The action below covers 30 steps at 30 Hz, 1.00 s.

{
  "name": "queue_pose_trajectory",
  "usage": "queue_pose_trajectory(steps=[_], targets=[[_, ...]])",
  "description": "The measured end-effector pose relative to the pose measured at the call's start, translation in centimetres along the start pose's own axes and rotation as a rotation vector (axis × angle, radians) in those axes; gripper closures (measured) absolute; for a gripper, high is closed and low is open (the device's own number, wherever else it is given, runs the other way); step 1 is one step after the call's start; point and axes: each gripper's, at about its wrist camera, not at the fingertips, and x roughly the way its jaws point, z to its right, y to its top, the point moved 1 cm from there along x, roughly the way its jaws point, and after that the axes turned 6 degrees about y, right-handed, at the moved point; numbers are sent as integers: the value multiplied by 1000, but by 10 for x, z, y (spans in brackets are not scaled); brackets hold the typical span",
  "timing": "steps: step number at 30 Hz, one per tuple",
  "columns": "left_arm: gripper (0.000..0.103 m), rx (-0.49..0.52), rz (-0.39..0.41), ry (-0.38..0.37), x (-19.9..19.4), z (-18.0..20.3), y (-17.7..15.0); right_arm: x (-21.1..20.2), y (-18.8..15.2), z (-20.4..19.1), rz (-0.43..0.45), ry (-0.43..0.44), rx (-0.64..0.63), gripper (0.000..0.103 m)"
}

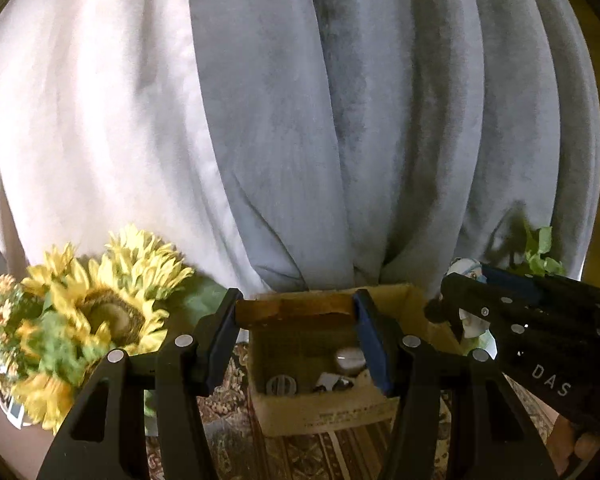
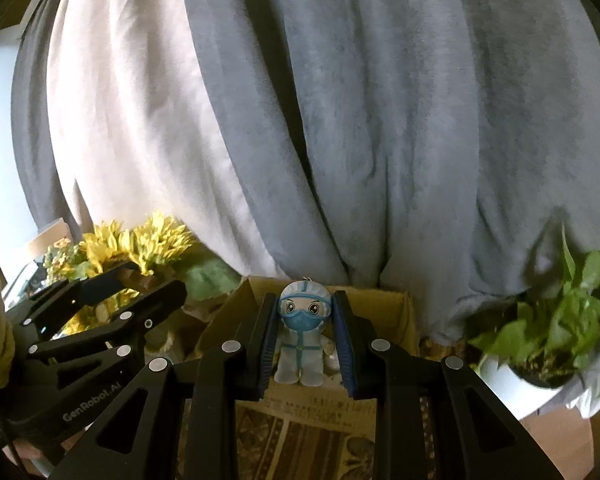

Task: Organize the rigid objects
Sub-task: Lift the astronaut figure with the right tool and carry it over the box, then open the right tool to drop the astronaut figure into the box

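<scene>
Above the open cardboard box (image 2: pixel 404 320), right gripper (image 2: pixel 305 336): jaws drawn in on a small figurine (image 2: pixel 303 344) in white protective suit, blue mask and goggles, held upright between the pads at head and shoulder level; feet hang free over the box's near wall

Left gripper (image 1: pixel 300 340): jaws wide apart, nothing between them, poised over the same box; through the gap show a small round jar (image 1: pixel 349 360) and other small pieces on the box floor, too dim to name

Surrounds: artificial sunflowers (image 1: pixel 112 304) to the left of the box, potted green plant (image 2: pixel 548 328) to the right, grey curtain (image 2: pixel 380 120) behind, patterned rug (image 1: pixel 300 456) beneath

Handling note, as judgement: the step appears to be depositing the figurine in the box. Best lowered straight down into a free patch away from the jar, kept upright, and let go only when its feet are near the floor. Left gripper should stay clear of the descent or steady the box wall
</scene>
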Motion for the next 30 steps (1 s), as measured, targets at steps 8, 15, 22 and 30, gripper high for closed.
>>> queue_pose_trajectory(steps=[8, 15, 22, 30], targets=[[48, 16, -75, -10, 43, 5, 13, 34, 15, 16, -41, 1, 4, 75], [48, 43, -183, -25, 87, 11, 8, 74, 13, 35, -140, -5, 16, 75], [48, 54, -292, -50, 127, 16, -5, 109, 3, 51, -244, -5, 36, 75], [48, 76, -434, -79, 160, 18, -24, 143, -17, 58, -389, -8, 35, 75]])
